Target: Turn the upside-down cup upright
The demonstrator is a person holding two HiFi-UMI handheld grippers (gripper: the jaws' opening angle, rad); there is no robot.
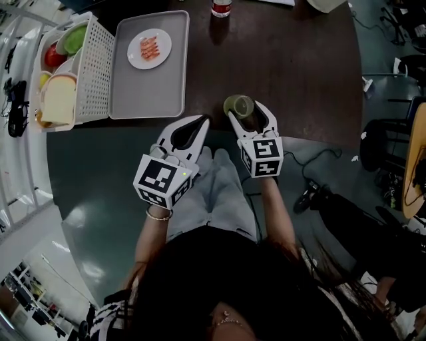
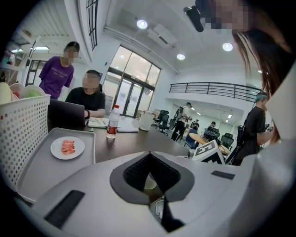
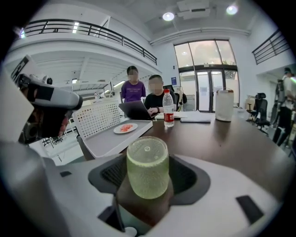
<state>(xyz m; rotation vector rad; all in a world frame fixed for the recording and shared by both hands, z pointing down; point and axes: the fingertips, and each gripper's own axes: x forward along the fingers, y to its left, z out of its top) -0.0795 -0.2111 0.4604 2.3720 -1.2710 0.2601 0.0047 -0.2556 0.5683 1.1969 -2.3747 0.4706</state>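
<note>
A pale green, dimpled translucent cup point(image 1: 238, 105) stands upside-down near the front edge of the dark table, its closed base facing up. In the right gripper view the cup point(image 3: 147, 166) fills the space between the jaws. My right gripper point(image 1: 249, 110) point(image 3: 148, 172) is closed round it, the dark pads lying against both of its sides. My left gripper point(image 1: 198, 122) point(image 2: 150, 156) hovers just left of the cup over the table edge, shut and holding nothing. A sliver of the cup point(image 2: 149, 183) shows below its closed tips.
A grey tray point(image 1: 143, 90) holds a small white plate point(image 1: 149, 48) of pink food. Left of it sits a white perforated basket point(image 1: 93, 66) with food. A red-labelled bottle point(image 1: 221, 8) point(image 3: 169, 113) stands at the far side, where two people sit with a laptop point(image 3: 136, 110).
</note>
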